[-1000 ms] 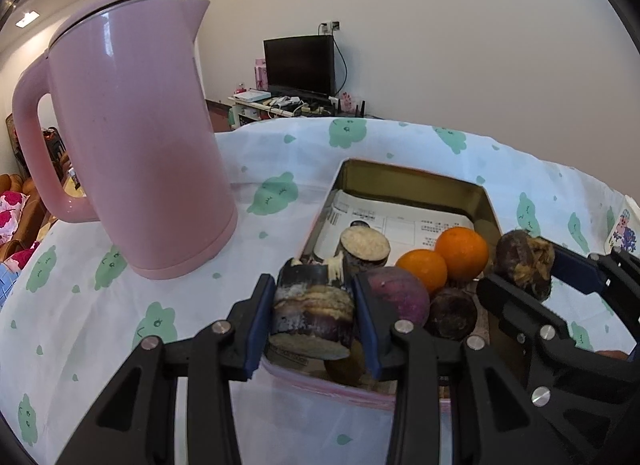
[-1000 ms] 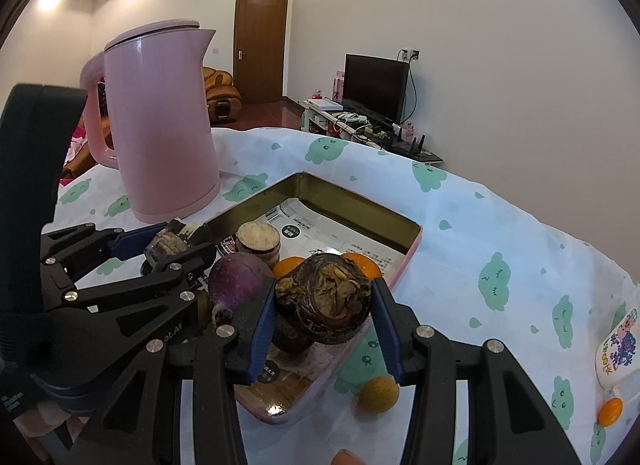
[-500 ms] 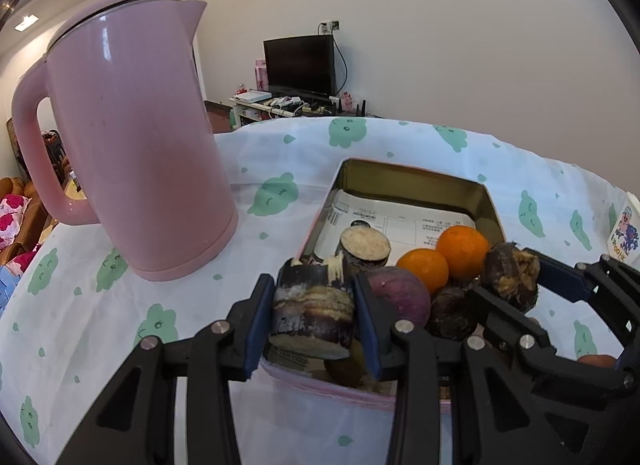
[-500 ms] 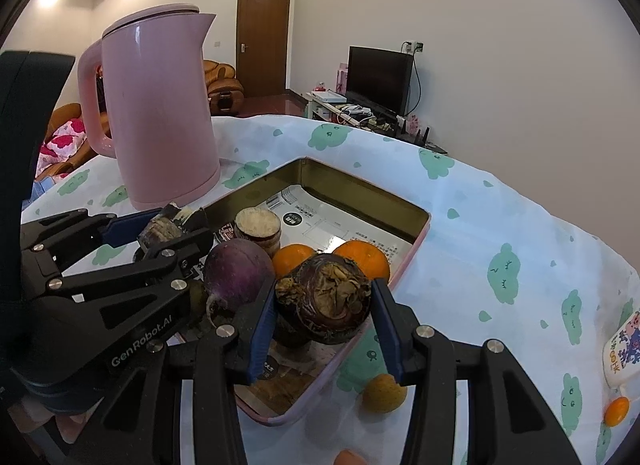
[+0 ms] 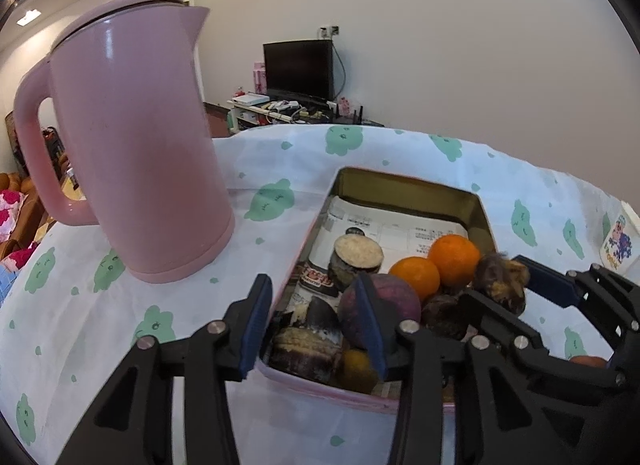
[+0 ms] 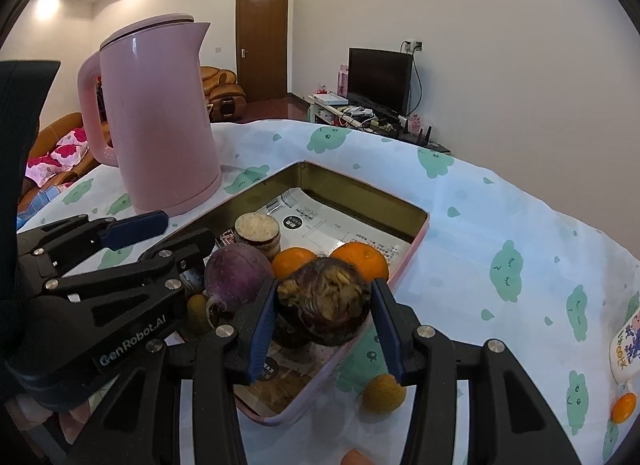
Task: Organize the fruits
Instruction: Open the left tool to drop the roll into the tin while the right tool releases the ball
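A pink-rimmed metal tray (image 5: 408, 185) lined with paper holds two oranges (image 5: 454, 253), a purple round fruit (image 5: 394, 301), a cut brown piece (image 5: 358, 255) and darker pieces. My left gripper (image 5: 314, 319) is open above the tray's near left corner; a dark cut chunk (image 5: 306, 349) lies in the tray below it. My right gripper (image 6: 325, 327) is shut on a dark shrivelled fruit (image 6: 324, 301) over the tray's near right edge (image 6: 420, 233). It also shows in the left wrist view (image 5: 500, 277).
A tall pink kettle (image 5: 132, 137) stands left of the tray on the white cloth with green prints (image 6: 500, 225). A yellow fruit (image 6: 384, 393), a small orange (image 6: 624, 407) and a white packet (image 6: 626, 349) lie right of the tray.
My left gripper opened and let the dark cut chunk drop into the tray's near corner. My right gripper moved in over the tray with the shrivelled fruit.
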`<move>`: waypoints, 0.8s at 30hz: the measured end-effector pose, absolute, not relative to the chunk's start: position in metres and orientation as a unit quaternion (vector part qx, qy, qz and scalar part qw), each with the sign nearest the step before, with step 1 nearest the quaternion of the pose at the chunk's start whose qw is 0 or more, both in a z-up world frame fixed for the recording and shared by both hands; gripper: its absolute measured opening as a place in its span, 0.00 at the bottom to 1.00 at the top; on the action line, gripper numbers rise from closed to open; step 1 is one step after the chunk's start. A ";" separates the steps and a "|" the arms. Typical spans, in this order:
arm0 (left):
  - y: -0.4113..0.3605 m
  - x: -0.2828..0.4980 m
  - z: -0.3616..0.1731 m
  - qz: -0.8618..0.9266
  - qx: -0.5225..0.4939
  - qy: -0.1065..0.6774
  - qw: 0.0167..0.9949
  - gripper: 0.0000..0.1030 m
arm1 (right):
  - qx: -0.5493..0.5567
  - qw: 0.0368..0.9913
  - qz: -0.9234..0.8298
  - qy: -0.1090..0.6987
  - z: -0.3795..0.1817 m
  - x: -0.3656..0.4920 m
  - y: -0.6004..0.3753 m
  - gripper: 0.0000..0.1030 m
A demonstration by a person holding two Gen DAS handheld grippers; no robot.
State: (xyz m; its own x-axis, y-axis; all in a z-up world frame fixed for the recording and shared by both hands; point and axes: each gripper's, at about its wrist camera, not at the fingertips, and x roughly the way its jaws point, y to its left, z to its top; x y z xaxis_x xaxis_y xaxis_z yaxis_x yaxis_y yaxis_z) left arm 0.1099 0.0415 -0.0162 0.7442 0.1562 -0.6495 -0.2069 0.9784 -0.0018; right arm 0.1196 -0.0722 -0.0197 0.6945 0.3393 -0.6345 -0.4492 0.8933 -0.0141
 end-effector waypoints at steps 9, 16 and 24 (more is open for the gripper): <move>0.044 0.105 -0.009 0.098 -0.049 0.323 0.940 0.65 | -0.072 0.924 0.204 0.317 -0.016 0.117 -0.082 0.62; 0.033 0.096 0.001 0.097 -0.024 0.287 0.953 0.96 | -0.080 0.922 0.208 0.317 -0.017 0.110 -0.082 0.70; 0.036 0.095 0.003 0.095 -0.039 0.283 0.954 0.96 | -0.072 0.926 0.195 0.315 -0.013 0.104 -0.097 0.70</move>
